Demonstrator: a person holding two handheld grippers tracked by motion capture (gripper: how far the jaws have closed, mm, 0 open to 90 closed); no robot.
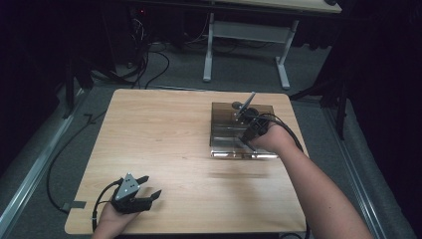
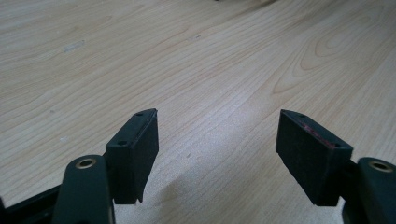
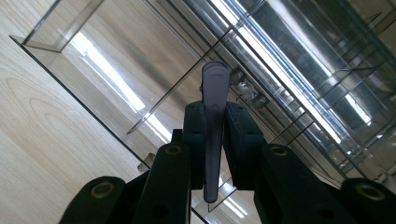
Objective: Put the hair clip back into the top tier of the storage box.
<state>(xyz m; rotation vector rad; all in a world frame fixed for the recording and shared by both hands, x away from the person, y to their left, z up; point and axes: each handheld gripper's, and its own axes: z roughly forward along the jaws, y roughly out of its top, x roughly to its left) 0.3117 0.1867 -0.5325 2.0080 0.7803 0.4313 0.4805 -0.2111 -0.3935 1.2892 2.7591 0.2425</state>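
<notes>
A thin grey flat handle-like piece is clamped between the jaws of my right gripper, which is shut on it. In the high view this piece sticks up and away from my right gripper, over the clear plastic divided tray at the table's right. What the piece's lower end looks like is hidden by the jaws. My left gripper rests near the front left edge of the table. It stands open, with bare wood between the jaws.
The tray has several clear compartments; small shiny bits and a dark round item lie in it. The wooden table is bare to the left of the tray. Cables and a desk frame stand on the floor behind.
</notes>
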